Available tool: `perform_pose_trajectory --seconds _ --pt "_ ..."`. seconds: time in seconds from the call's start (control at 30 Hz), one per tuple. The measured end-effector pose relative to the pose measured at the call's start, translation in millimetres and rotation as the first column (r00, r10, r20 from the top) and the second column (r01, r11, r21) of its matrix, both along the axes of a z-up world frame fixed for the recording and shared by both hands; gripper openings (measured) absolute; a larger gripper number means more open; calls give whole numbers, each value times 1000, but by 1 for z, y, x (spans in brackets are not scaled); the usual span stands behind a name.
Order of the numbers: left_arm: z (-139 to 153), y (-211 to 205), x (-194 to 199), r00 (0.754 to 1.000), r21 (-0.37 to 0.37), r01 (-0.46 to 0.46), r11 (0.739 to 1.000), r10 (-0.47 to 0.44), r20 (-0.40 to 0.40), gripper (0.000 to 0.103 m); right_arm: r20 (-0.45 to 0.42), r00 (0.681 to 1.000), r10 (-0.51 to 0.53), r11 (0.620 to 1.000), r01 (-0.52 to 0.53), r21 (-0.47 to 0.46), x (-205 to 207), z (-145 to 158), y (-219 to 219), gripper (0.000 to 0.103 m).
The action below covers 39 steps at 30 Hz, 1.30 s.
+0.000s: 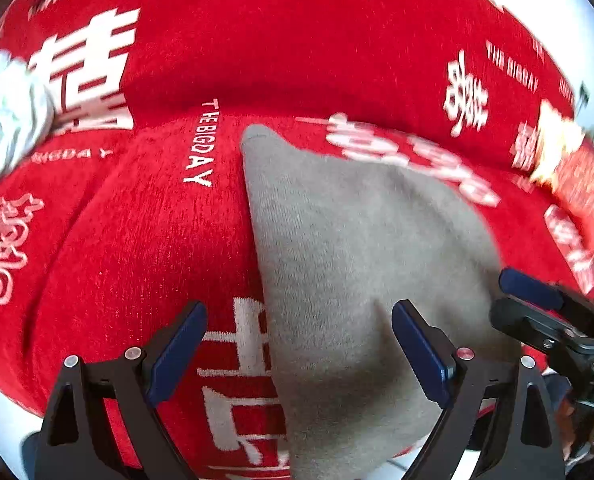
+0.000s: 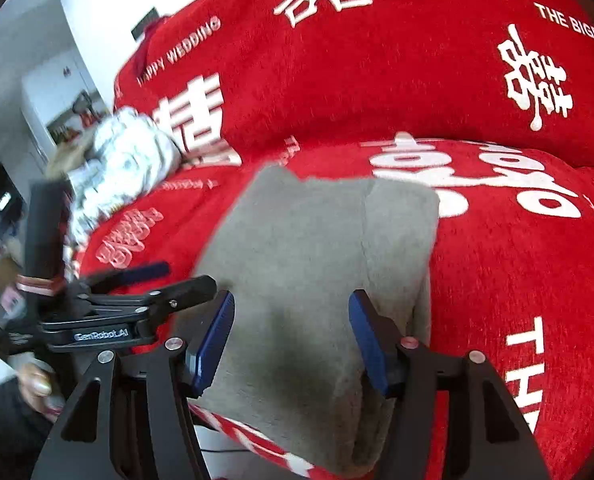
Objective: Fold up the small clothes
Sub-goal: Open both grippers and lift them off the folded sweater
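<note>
A small grey garment (image 1: 349,248) lies flat on a red sofa seat cushion (image 1: 137,240); in the right wrist view (image 2: 317,248) it looks folded into a rough rectangle with a seam down it. My left gripper (image 1: 299,352) is open above the garment's near left edge, one finger over red cushion, one over grey cloth. My right gripper (image 2: 291,340) is open, its jaws straddling the garment's near end. The right gripper also shows in the left wrist view (image 1: 537,304), and the left gripper in the right wrist view (image 2: 153,280), at the garment's left side.
Red back cushions with white lettering (image 2: 357,60) stand behind the seat. A crumpled white patterned cloth (image 2: 125,160) lies at the seat's left end, also in the left wrist view (image 1: 5,116). A red and gold packet (image 1: 577,176) lies at the right.
</note>
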<state>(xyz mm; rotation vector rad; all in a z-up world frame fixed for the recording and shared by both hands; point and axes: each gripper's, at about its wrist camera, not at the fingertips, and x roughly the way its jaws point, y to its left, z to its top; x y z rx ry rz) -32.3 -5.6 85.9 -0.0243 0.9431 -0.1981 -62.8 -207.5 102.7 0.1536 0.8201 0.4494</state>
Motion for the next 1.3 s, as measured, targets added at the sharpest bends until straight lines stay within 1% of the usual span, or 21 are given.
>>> perform_pose_trajectory --seconds 0.03,0.07,0.13,0.2,0.27,0.37,0.43,0.47,0.53,0.57,0.6,0.67,0.77,0.8,0.87,0.9,0.97,1.07,1.13,1.17,1.3 --pt "-4 -4 1 1000 46 -7 999 7 1 94 -24 999 -27 999 26 -22 4 -10 -1 63" --pt "-8 -6 1 1000 66 -7 998 8 -3 94 -50 997 -51 998 50 -23 8 -19 -6 61" --pt "-14 -7 2 1000 64 -15 998 16 -8 96 -59 997 -58 998 59 25 9 -30 -15 60" --pt "-16 -9 3 1000 74 -22 997 23 -4 100 -59 997 -56 997 59 50 7 -31 -19 60" --pt "-20 -7 3 999 77 -40 996 40 -3 103 -64 996 -57 998 59 37 8 -30 -16 60" --pt "-21 -3 5 998 46 -58 997 60 -25 103 -70 996 -64 998 65 11 9 -27 -12 60" --pt "-13 -5 1 998 59 -65 996 65 0 103 -72 994 -76 997 77 7 10 -16 -10 63" --pt "-9 -6 -1 998 69 -63 996 62 20 103 -58 995 -79 997 80 8 14 -10 -8 66" --pt "-6 -11 -1 998 102 -62 993 58 39 103 -26 995 -92 996 92 -9 23 2 -5 79" --pt "-7 -12 1 998 115 -63 991 60 32 103 -38 995 -95 995 95 -17 34 2 -4 80" --pt "-11 -13 4 998 120 -65 991 63 19 103 -74 993 -94 996 93 -18 45 -2 -3 80" --pt "-14 -13 7 998 105 -66 992 66 7 103 -181 977 -109 994 108 -18 74 -20 -5 80" --pt "-9 -10 7 997 85 -80 993 81 -4 103 -201 971 -131 991 129 -21 84 -20 -8 80" --pt "-5 -10 4 996 88 -85 992 85 12 103 -199 971 -133 991 134 -11 80 -15 -8 80" --pt "7 -8 -5 993 88 -97 991 91 74 103 -152 980 -132 991 135 7 63 -4 -10 80" --pt "14 -8 -12 989 86 -112 990 102 110 103 -127 983 -136 991 137 -3 53 1 -10 80" --pt "24 -8 -22 983 69 -136 988 126 133 103 -77 982 -174 984 169 -64 29 7 -9 80" --pt "33 -8 -36 981 19 -120 993 116 155 103 -10 974 -228 966 225 -124 -1 13 -12 80" --pt "40 -10 -55 968 16 -141 990 134 214 103 27 961 -274 951 275 -140 -24 16 -16 81" --pt "42 -13 -63 965 27 -140 990 131 228 103 43 956 -291 944 294 -152 -33 16 -18 81" --pt "41 -23 -82 977 75 -107 991 91 192 103 92 946 -311 928 324 -187 -61 19 -18 81"
